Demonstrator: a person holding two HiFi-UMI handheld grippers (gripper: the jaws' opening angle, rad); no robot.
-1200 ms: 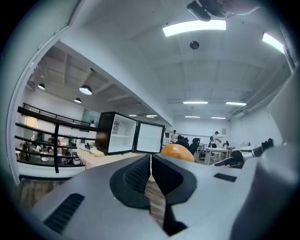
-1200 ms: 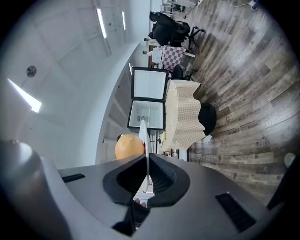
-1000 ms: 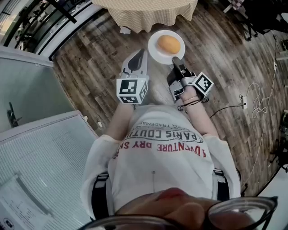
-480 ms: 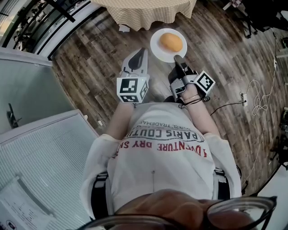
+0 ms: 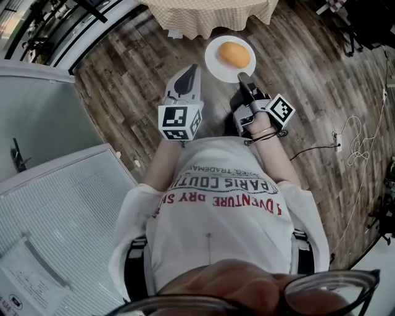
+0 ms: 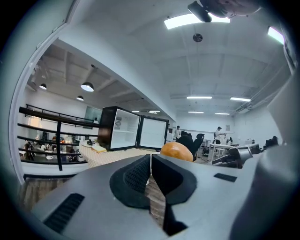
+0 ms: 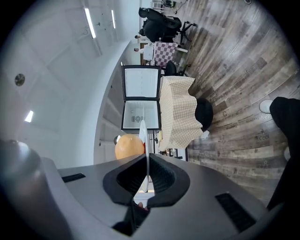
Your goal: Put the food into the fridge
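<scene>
— Where does the head view sit?
— High on the person's head, facing steeply down past the torso to the grey-brown wood-plank floor [image 5: 123, 92].
— And the gripper views?
— Each sits close behind its own jaws: the left looks level across the room, the right is rolled sideways.
— Shared?
— All three catch the round orange food [image 5: 233, 55] [image 6: 176, 151] [image 7: 129, 146] and the beige checked tablecloth [image 5: 210, 15] [image 6: 112, 157] [image 7: 177, 117]; both gripper views catch the open black fridge [image 6: 119, 127] [image 7: 140, 98].

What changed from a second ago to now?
The plate with the round orange food edged a little up the head view, carried by the right gripper. Its fingers stay pinched on the plate's rim; the left gripper stays shut and empty beside it.
</scene>
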